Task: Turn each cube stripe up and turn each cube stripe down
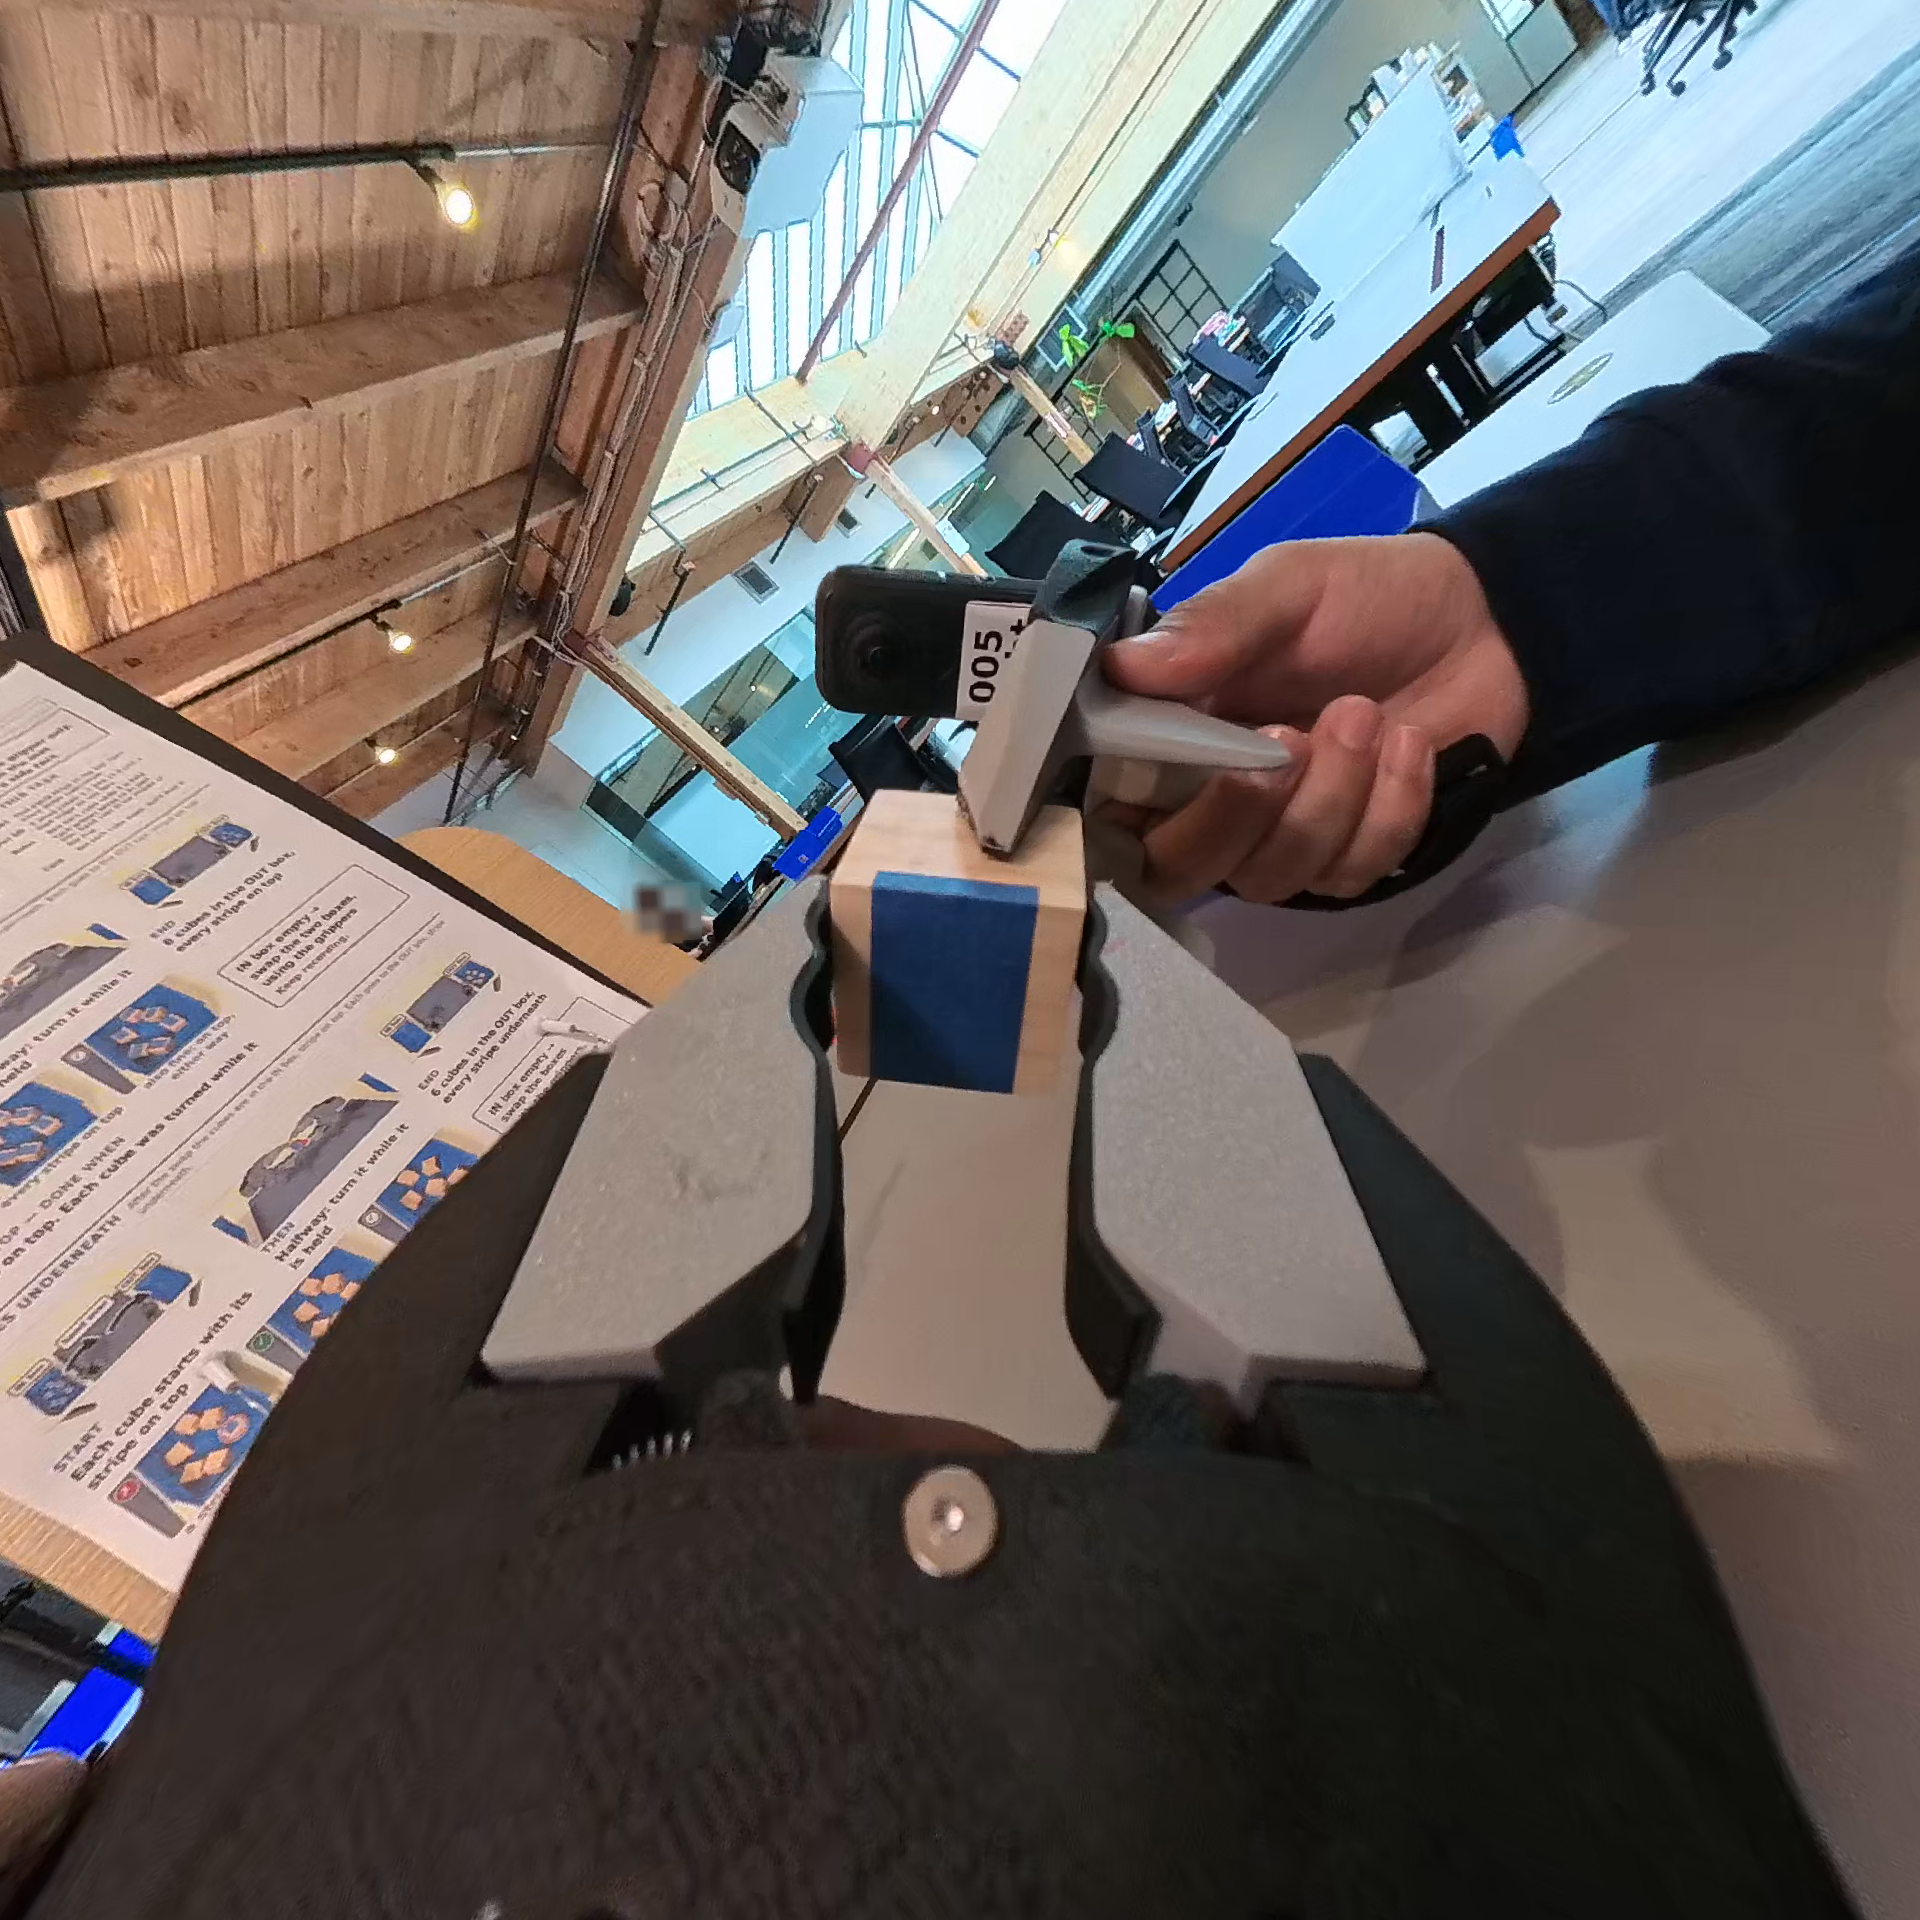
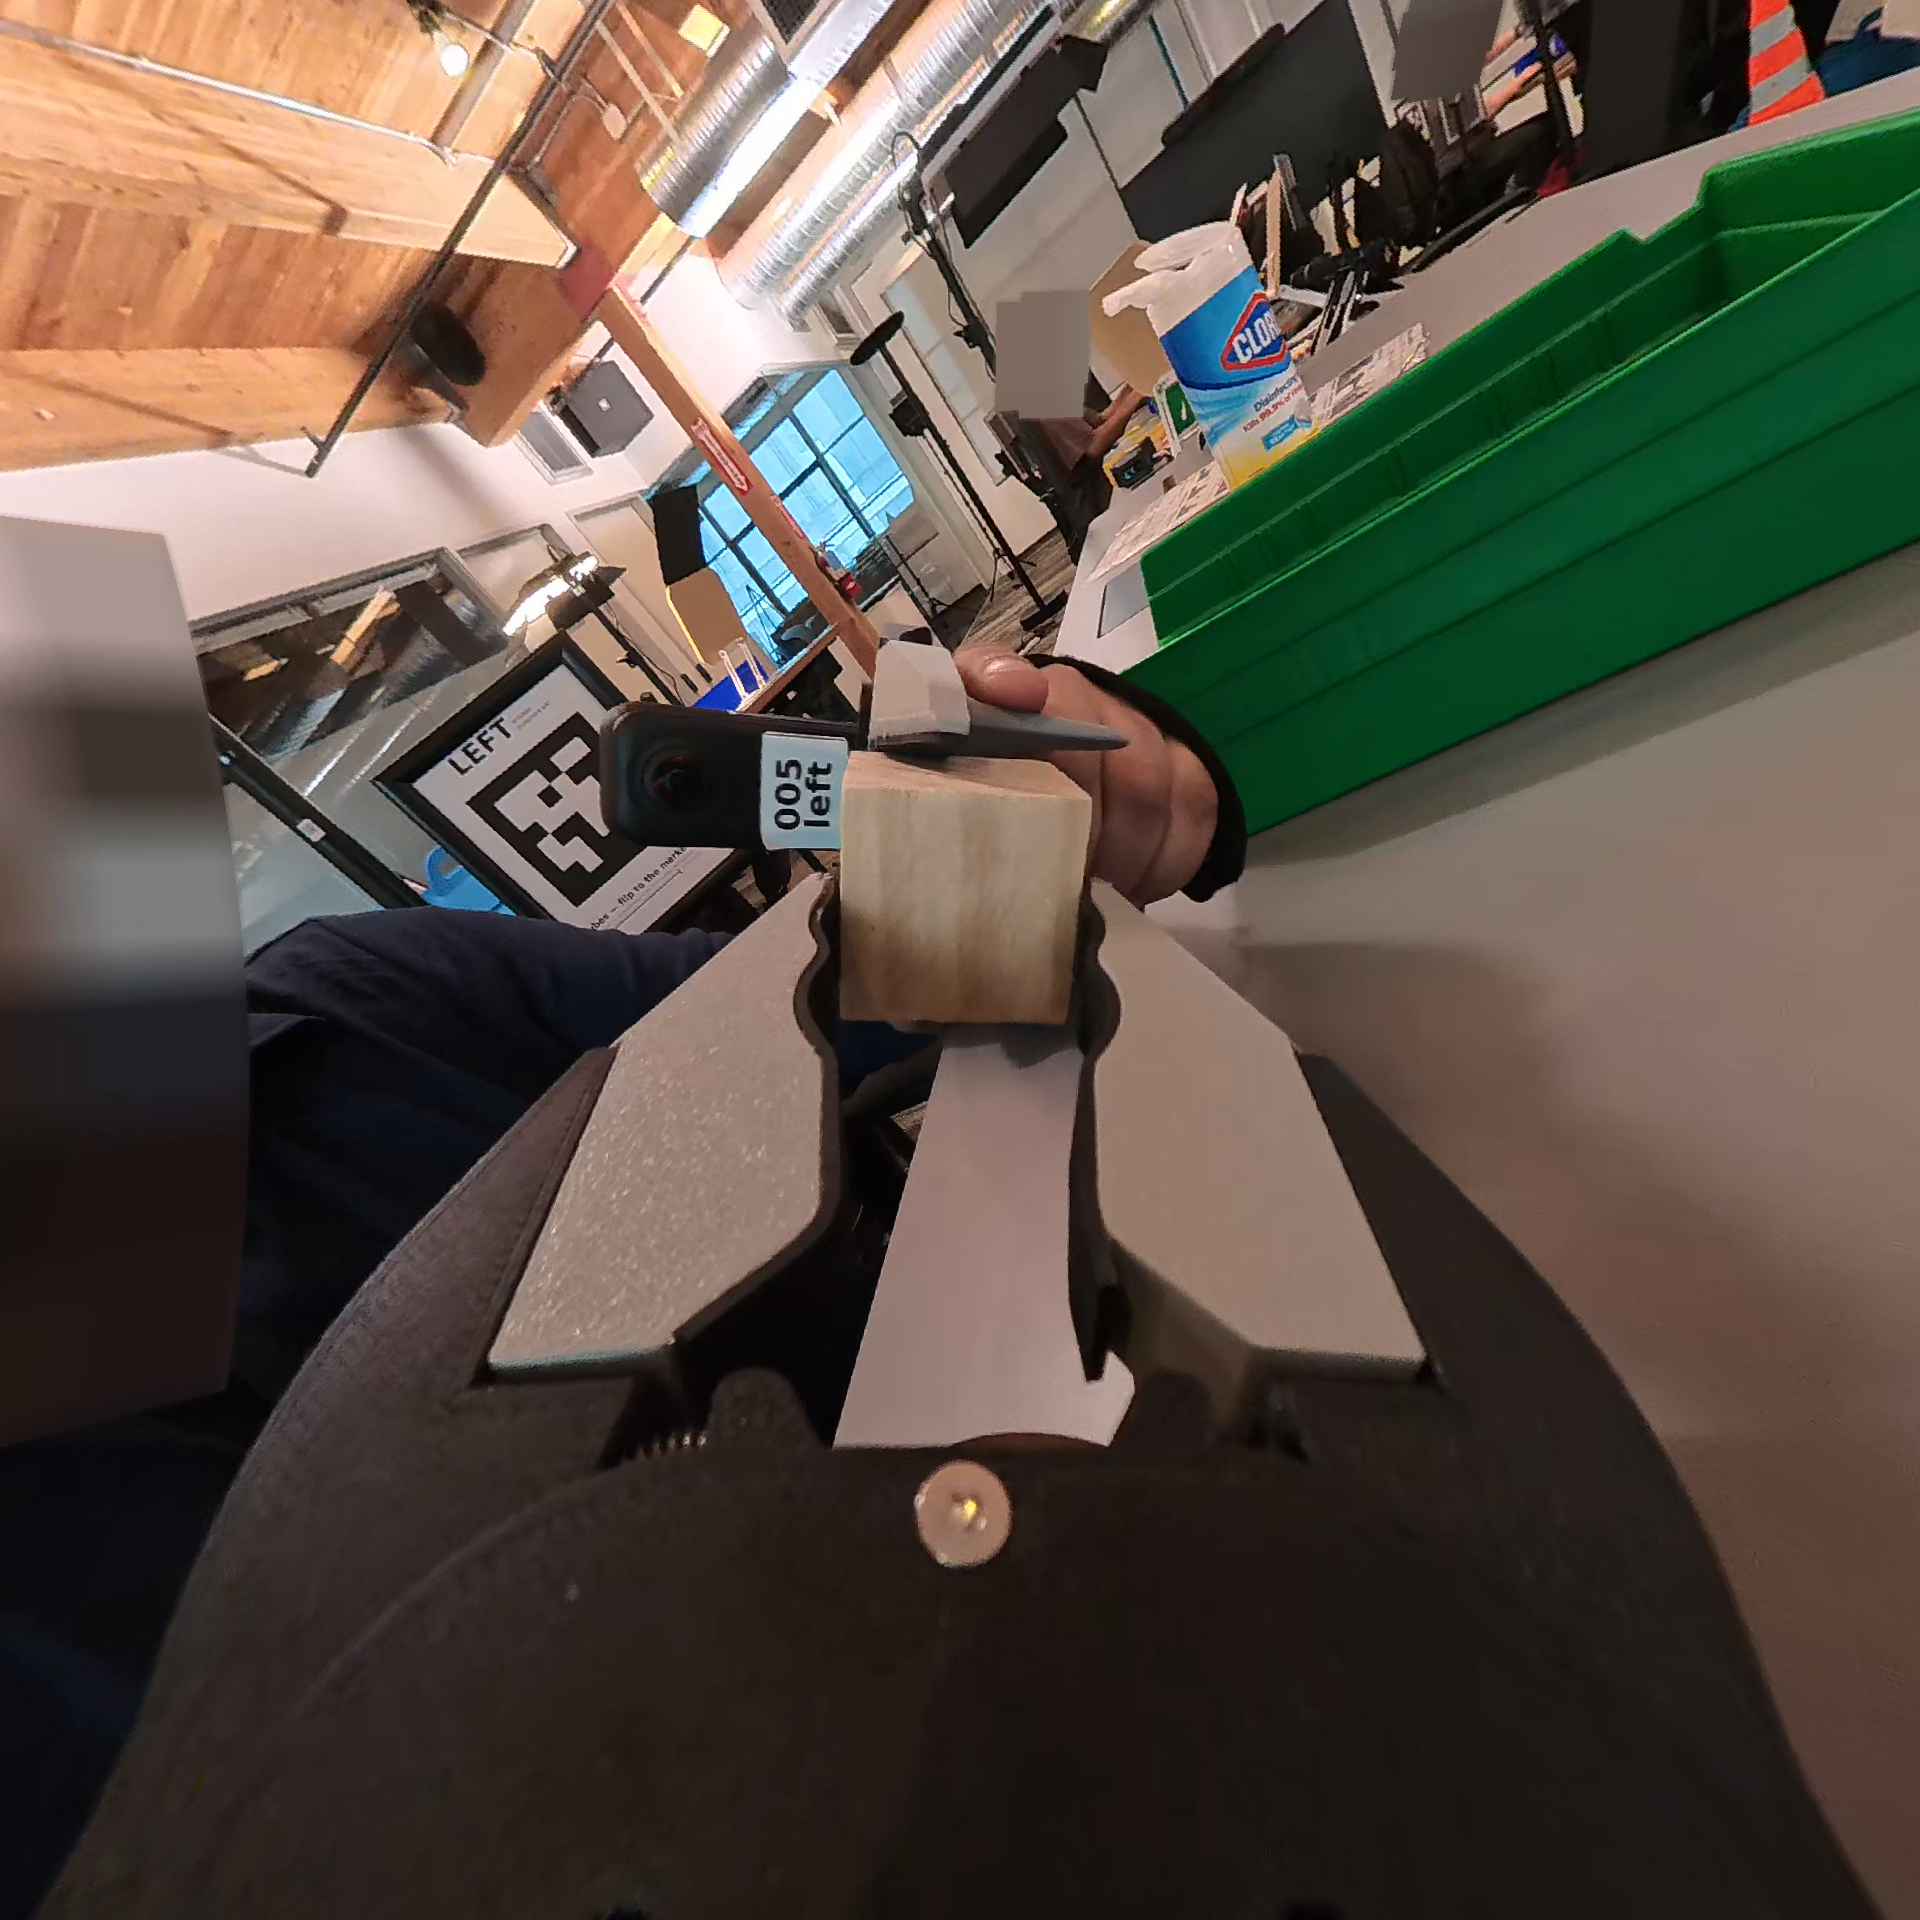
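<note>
From my left wrist view, my left tongs (image 1: 956,987) are clenched on the small pale wooden cube with a blue tape stripe (image 1: 954,982), gripping it at its two side faces, with the stripe facing back toward my camera. The cube is held up in the air, clear of the grey surface (image 1: 1558,1143). My right tongs (image 1: 992,831) reach in from the far side, one grey finger (image 1: 1023,727) touching the cube's top far edge. A printed instruction sheet (image 1: 208,1039) stands to the left.

From my right wrist view, my right tongs (image 2: 961,914) are also clamped on the same cube (image 2: 961,904), pressing its two side faces; here I see only bare wood, so the stripe is turned away. A finger of the left tongs (image 2: 914,707) lies along the cube's top. Green plastic bins (image 2: 1558,520) sit well apart on the surface (image 2: 1558,1039).

The danger, as I judge it, is in the handover. With both pairs gripping, twisting either wrist would fight the other and could wrench the cube askew. If one pair lets go while the other holds only by the edges, the smooth wood may pivot or drop to the surface, landing with the stripe on an unplanned face.
</note>
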Demonstrator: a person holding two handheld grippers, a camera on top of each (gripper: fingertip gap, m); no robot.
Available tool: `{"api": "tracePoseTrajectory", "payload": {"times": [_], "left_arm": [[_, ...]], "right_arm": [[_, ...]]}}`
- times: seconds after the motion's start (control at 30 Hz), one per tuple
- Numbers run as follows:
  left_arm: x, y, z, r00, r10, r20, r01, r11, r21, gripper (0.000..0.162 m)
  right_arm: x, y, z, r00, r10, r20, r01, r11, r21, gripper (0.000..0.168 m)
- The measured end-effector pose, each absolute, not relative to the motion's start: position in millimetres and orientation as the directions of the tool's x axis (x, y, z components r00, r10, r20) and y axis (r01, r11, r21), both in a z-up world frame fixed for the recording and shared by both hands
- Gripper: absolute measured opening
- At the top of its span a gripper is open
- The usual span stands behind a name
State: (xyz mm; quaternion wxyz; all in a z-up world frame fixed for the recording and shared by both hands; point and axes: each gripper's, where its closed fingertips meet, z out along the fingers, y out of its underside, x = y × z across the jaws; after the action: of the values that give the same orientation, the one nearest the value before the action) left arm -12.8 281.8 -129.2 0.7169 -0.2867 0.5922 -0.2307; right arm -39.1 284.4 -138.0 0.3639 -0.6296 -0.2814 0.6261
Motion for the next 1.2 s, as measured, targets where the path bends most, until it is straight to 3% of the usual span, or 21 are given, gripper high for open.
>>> {"api": "tracePoseTrajectory", "payload": {"times": [0.7, 1.2], "left_arm": [[-10, 283, -142, 0.17, -0.622, -0.765, -0.064, 0.767, -0.638, 0.046], [-9, 284, -141, 0.178, -0.608, -0.773, -0.068, 0.777, -0.626, 0.043]], "right_arm": [[-46, 283, -155, 0.122, 0.824, -0.553, -0.009, -0.556, -0.831, 0.042], [-41, 286, -148, 0.12, 0.826, -0.551, -0.048, -0.549, -0.834, 0.041]]}}
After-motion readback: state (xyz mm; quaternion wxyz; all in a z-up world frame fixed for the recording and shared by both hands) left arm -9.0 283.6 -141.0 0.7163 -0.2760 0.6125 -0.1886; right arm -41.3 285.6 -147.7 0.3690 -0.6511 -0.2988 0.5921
